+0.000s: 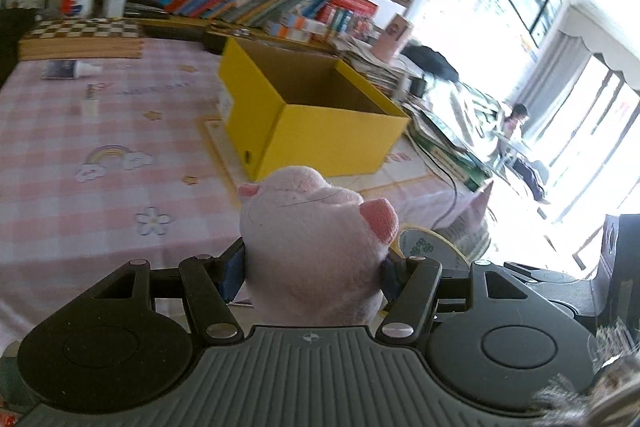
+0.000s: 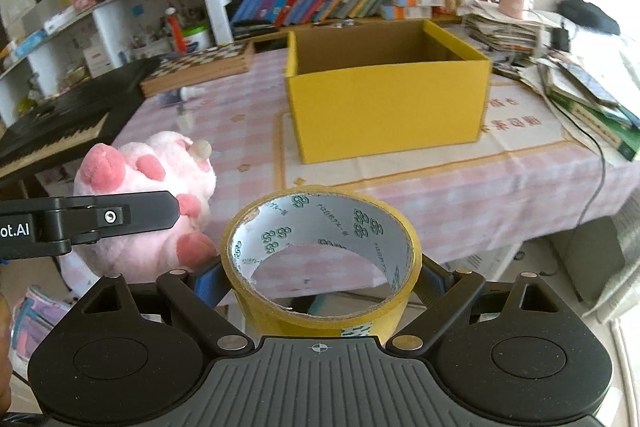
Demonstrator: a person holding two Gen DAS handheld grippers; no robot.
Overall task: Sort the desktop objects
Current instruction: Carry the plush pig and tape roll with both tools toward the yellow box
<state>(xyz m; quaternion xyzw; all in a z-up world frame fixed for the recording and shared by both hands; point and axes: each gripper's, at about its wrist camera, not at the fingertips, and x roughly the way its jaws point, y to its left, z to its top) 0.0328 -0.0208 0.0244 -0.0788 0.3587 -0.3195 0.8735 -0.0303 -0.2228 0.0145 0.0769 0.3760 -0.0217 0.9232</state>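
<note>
Above the near edge of the worktop [image 2: 460, 187], both grippers carry loads toward the single yellow box [image 2: 386, 107], which stands open-topped on the pink checked cloth with nothing visible inside. The left gripper [image 1: 312, 273] pinches one pink plush pig [image 1: 316, 247] between its blue pads; the right gripper [image 2: 320, 279] clamps one roll of yellow tape [image 2: 322, 259] across its outer wall, the core facing upward. In the right wrist view the pig hangs just left of the tape, well short of the box. To complete the placement well, each load probably should be brought fully over the box opening before the jaws part, one gripper at a time so the two do not collide above the rim (the plush, being soft, may cling to the pads and wants a wide release). Counted items: one box, one plush, one tape roll, two grippers. Farther back lie one small tube [image 1: 72, 69] and one chessboard [image 1: 84, 29], both apart from the box.
</note>
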